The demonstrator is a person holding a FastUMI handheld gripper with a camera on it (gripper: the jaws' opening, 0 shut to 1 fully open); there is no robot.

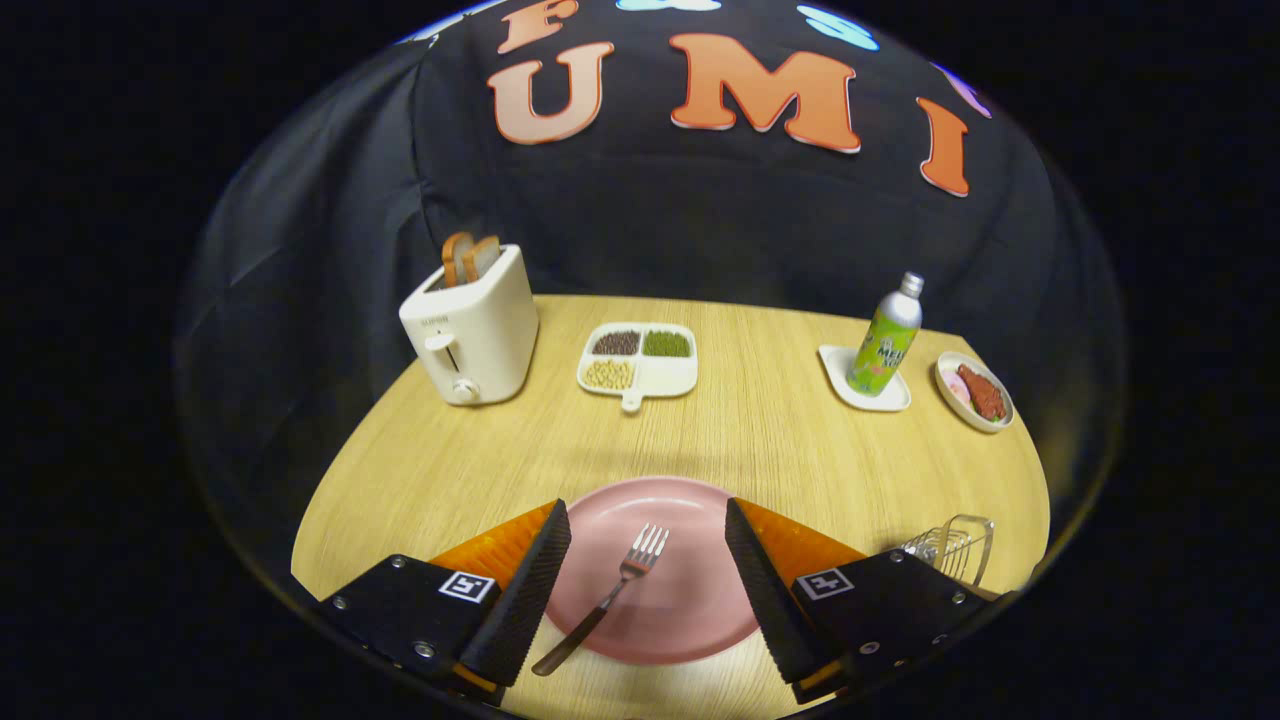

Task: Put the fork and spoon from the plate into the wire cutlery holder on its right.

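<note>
Desk (760, 440) of light wood, round at the near edge, dark cloth wall behind. Toaster (472, 335) at the far left, cream, with two slices of bread (470, 256) sticking up out of it. Pink plate (690, 590) at the near edge, round and flat, just ahead of the tool (648, 528) and partly between its fingers. Tool wide open, holding nothing, one finger over each side of the plate. Fork (612, 596) lying on the plate between the fingers, prongs pointing away, dark handle reaching off the near rim toward the left finger. No spoon to be seen on the plate. Wire cutlery holder (955, 545) just right of the plate, half hidden behind the right finger. White tray (640, 362) with four boxes at the far middle, beans in three of them. Green bottle (886, 340) with a silver cap, far right, standing on a small white square dish (838, 375). Small round dish (975, 392) beside it, with something red and something pink in it.
</note>
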